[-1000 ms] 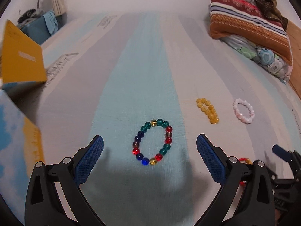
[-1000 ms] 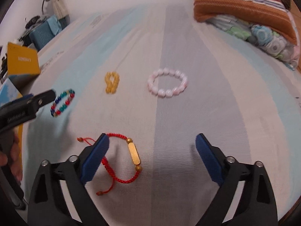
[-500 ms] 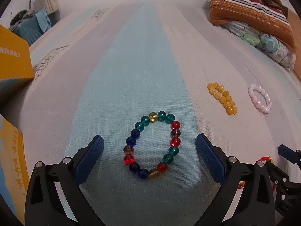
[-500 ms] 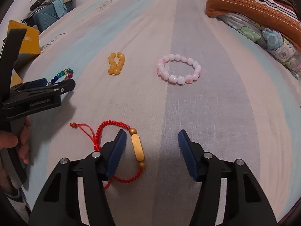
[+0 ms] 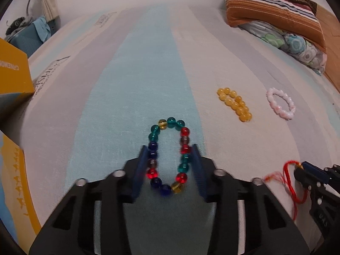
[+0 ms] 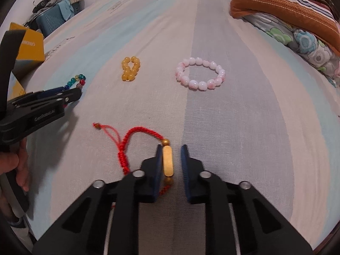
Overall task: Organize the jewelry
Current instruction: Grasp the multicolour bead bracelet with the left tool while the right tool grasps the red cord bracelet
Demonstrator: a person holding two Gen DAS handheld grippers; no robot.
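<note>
A multicoloured bead bracelet [image 5: 167,155] lies on the striped bed sheet. My left gripper [image 5: 169,148] has its two pads pressed against the bracelet's sides, squeezing it into a narrow oval. A red cord bracelet with a gold bar [image 6: 167,162] lies lower right. My right gripper [image 6: 171,148] straddles the gold bar: the left pad touches it, the right pad stands a small gap off. The left gripper also shows in the right wrist view [image 6: 70,96], and the right one in the left wrist view [image 5: 306,170].
A yellow bead bracelet [image 6: 130,68] and a pink-white bead bracelet [image 6: 199,73] lie farther out on the sheet. A yellow box [image 5: 12,72] stands at the left. Folded blankets and pillows [image 5: 274,10] are piled at the far right.
Both grippers have come down and narrowed from wide open. The left one has closed onto the bead bracelet, squeezing it narrower. The right one has closed around the gold bar.
</note>
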